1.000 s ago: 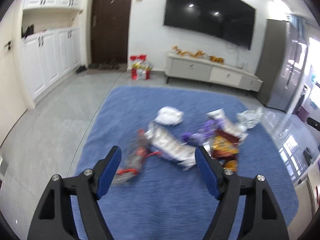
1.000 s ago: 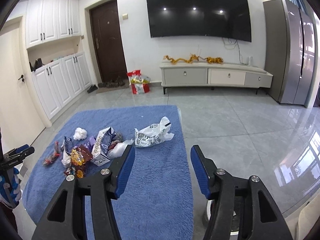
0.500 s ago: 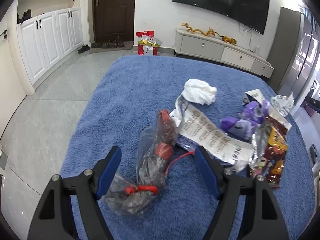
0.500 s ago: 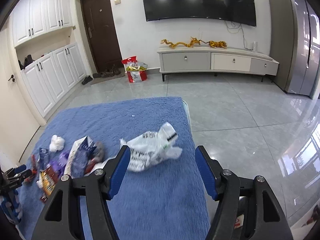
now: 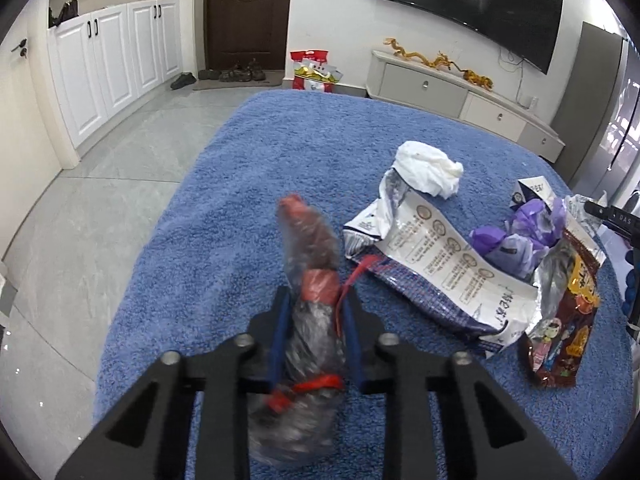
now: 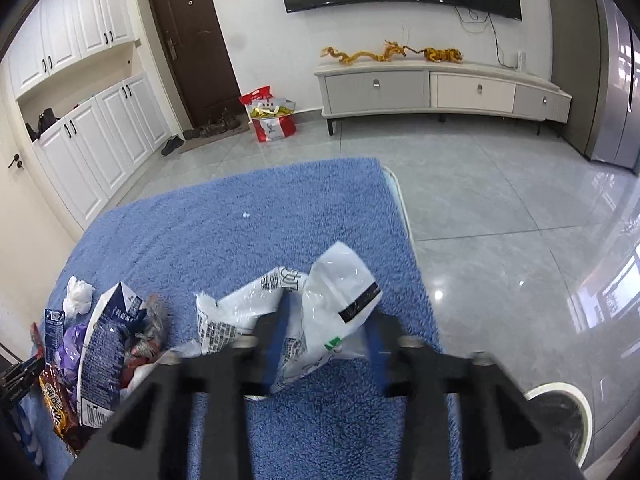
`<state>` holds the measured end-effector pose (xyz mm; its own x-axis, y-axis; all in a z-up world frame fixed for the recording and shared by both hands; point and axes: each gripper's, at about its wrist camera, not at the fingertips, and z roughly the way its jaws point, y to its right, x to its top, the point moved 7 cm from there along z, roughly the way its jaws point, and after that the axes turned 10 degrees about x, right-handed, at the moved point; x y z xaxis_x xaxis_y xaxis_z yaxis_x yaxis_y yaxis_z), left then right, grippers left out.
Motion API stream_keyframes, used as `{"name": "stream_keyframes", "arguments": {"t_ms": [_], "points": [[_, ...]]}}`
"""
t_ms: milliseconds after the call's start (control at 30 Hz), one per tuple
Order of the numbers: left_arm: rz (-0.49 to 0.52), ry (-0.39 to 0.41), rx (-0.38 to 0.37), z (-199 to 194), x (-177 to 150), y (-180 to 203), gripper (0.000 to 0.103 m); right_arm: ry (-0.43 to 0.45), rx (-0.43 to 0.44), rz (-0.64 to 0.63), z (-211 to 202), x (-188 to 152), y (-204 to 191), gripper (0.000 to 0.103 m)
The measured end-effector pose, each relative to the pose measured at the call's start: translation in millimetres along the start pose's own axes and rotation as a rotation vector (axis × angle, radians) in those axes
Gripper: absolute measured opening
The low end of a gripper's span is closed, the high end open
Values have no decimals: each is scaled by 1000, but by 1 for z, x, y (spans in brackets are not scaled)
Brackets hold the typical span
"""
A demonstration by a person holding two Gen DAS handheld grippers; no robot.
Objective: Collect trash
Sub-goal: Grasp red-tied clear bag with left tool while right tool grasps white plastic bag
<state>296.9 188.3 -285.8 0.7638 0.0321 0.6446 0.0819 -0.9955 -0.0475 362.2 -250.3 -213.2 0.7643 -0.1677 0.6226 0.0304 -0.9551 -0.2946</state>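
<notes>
Left wrist view: left tongs [image 5: 314, 312] point steeply down at a blue rug [image 5: 248, 184]. Their jaws are closing, and the blue pads already press both sides of a clear plastic bag [image 5: 308, 320] tied with red string. The bag holds dark reddish contents, and its top end rises past the fingertips. To the right of it on the rug lies a flattened white and dark blue snack bag [image 5: 436, 264], printed side up. A crumpled white tissue [image 5: 428, 166] sits at the far end of that snack bag, touching it. Further right lie purple wrappers [image 5: 516, 236] and a brown snack packet [image 5: 568, 308], close together. Grey floor tiles [image 5: 92, 184] surround the rug.

Right wrist view: right tongs [image 6: 326, 344] also point steeply down at the rug. Their jaws are closing, blurred by motion, with a white printed plastic bag [image 6: 316, 308] between them. The left pad appears to touch the bag; whether the right pad presses it cannot be told. The bag rests on the rug near its right edge. The remaining trash pile [image 6: 100, 344] lies at the left, well apart from this bag. A round bin rim [image 6: 560, 396] shows at lower right, beside the rug on the tiles.
</notes>
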Motion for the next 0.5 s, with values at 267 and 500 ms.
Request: {"name": "stream_keyframes", "arguments": {"t_ms": [267, 500], "points": [[-21, 44, 14, -31, -1, 2, 16, 57, 26, -10, -40, -5, -10, 21], [-27, 150, -25, -99, 2, -2, 16, 142, 61, -42, -111, -8, -28, 21]]}}
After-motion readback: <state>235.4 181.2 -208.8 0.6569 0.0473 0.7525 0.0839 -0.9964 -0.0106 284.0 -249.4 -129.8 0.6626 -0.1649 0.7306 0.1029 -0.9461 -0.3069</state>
